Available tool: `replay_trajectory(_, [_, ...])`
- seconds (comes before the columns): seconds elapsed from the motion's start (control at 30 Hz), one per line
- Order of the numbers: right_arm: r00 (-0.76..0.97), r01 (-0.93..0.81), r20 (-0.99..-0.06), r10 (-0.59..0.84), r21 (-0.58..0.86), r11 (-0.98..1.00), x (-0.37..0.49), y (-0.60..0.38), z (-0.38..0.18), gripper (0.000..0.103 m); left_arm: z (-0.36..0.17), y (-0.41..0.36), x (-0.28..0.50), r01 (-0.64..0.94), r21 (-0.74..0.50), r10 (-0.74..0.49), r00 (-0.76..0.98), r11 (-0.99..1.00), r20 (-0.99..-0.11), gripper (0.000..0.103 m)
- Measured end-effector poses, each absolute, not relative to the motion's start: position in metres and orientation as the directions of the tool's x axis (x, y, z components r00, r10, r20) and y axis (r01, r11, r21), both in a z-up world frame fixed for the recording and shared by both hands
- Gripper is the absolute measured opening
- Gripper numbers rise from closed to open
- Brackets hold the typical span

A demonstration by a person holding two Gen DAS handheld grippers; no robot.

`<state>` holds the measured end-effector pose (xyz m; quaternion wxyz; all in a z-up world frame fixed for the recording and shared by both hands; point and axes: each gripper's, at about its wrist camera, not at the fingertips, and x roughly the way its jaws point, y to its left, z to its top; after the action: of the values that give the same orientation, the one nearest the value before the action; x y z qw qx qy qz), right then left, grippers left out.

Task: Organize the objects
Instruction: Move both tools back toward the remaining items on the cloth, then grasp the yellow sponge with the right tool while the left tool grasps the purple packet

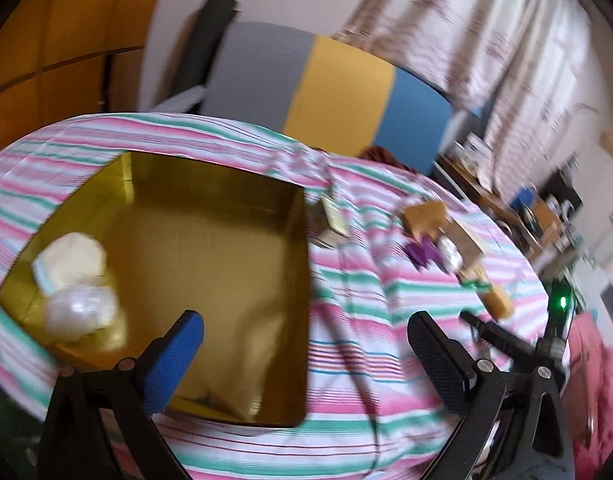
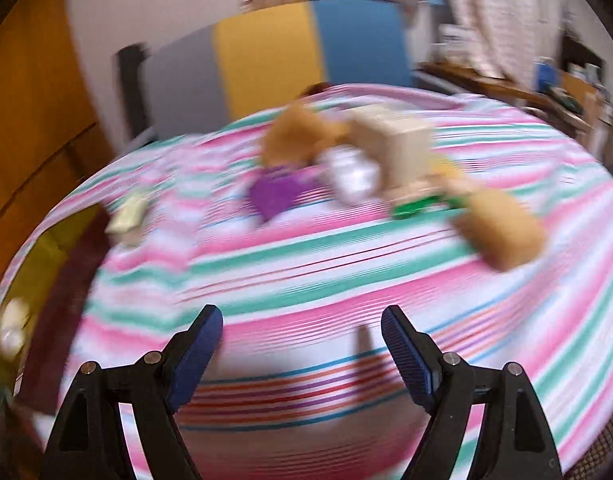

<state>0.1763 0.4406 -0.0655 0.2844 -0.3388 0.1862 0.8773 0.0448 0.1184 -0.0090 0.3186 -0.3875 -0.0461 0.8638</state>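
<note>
The left wrist view looks straight down into a gold tin (image 1: 210, 248) that lies open on the striped cloth (image 1: 358, 312); the right wrist view catches only a sliver of that tin (image 2: 46, 248) at its far left edge and instead faces the scattered objects head on, though heavily blurred by motion.

In the tin's left near corner sit two pale things touching each other: a cream, roundish bundle (image 1: 70, 260) and, just nearer, a whitish glossy one (image 1: 82, 310). The rest of the tin's floor is bare gold. The left gripper (image 1: 306, 344) hangs with its jaws spread wide and nothing between them, the left finger over the tin's near part and the right finger over the cloth just right of the tin's wall.

Just right of the tin's far corner lies a small pale packet (image 1: 332, 216), which the right view shows as a cream blur (image 2: 130, 214). Farther right is the main cluster: a tan piece (image 2: 294, 136), a purple piece (image 2: 276, 196) below it, a white lump (image 2: 352, 178), a beige block (image 2: 398, 148), a green item (image 2: 416, 206) and a tan block (image 2: 502, 230) at the right end. The right gripper (image 2: 302, 334) is wide open and empty, over bare cloth, with the cluster well beyond its fingertips.
</note>
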Motion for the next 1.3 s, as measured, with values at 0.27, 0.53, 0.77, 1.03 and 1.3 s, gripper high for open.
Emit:
replay_trajectory(0.27, [-0.493,-0.755,-0.691,0.528,0.037,-0.655,0.189,0.544,-0.06,0.087,-0.018,0.165,0.061,-0.592,-0.33,0.619,-0.387,-0.735,-0.684,0.103])
replay_trajectory(0.53, [-0.495,-0.745,-0.699,0.516,0.035,-0.666,0.19,0.563,-0.078,0.087,-0.021,0.189,0.065,-0.617,-0.313,0.611,-0.357,-0.722,-0.707,0.103])
replay_trajectory(0.77, [-0.519,-0.739,-0.714,0.47,0.1,-0.666,0.197,0.565,-0.092,0.073,-0.024,0.219,0.063,-0.651,-0.291,0.61,-0.338,-0.701,-0.717,0.103])
replay_trajectory(1.03, [-0.56,-0.719,-0.664,0.496,0.091,-0.689,0.197,0.551,-0.089,0.067,-0.03,0.266,0.052,-0.688,-0.234,0.598,-0.352,-0.687,-0.72,0.103])
replay_trajectory(1.3, [-0.547,-0.696,-0.684,0.482,0.052,-0.716,0.186,0.549,-0.094,0.067,-0.039,0.342,0.02,-0.714,-0.197,0.582,-0.346,-0.673,-0.736,0.103])
